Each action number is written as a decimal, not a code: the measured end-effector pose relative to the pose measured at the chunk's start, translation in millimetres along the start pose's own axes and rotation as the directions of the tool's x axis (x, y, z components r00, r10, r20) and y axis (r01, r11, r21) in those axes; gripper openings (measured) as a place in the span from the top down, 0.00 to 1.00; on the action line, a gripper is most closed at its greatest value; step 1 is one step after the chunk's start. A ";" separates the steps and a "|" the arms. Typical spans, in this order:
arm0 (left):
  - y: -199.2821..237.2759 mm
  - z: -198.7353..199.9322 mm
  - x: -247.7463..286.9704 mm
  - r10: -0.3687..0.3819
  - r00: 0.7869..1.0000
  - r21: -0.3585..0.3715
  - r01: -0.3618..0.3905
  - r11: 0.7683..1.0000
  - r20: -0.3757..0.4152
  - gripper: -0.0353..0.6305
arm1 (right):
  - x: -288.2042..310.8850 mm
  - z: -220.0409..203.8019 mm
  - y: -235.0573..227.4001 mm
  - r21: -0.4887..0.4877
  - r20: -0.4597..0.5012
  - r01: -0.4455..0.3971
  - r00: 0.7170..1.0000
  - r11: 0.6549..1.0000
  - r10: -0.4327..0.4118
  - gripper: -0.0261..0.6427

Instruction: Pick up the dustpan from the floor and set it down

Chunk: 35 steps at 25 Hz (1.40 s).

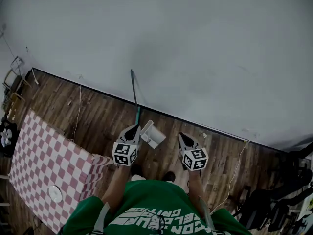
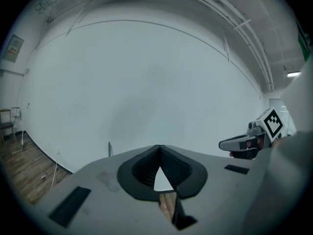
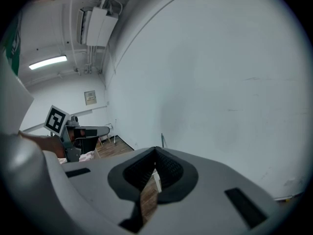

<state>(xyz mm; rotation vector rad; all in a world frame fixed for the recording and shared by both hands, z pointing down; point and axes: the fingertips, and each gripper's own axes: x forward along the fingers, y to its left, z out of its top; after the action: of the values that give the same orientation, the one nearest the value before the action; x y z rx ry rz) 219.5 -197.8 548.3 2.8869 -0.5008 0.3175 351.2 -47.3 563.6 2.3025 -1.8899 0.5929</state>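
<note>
A white dustpan lies on the wooden floor by the wall, and a thin dark and green pole stands up from it against the wall. In the head view it shows between my two raised grippers. My left gripper is shut, its tips meeting with nothing between them. My right gripper is shut and empty too. Below its tips, part of the dustpan shows white on the floor. Each gripper view shows the other gripper off to the side.
A red-and-white checkered table with a white disc on it stands at the left. Thin cables trail over the floor. Dark furniture fills the right corner, and a wooden chair is at the far left.
</note>
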 end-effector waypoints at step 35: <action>55.3 12.6 -14.8 0.075 0.997 -0.047 -0.075 0.996 -0.002 0.94 | 54.9 15.3 29.8 -0.060 -0.054 -0.058 0.997 0.997 0.054 0.95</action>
<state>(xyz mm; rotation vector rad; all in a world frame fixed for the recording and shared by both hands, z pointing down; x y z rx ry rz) 188.7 -247.1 541.1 2.8279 -0.6094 0.3128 334.4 -109.4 564.5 2.1813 -1.9265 0.5876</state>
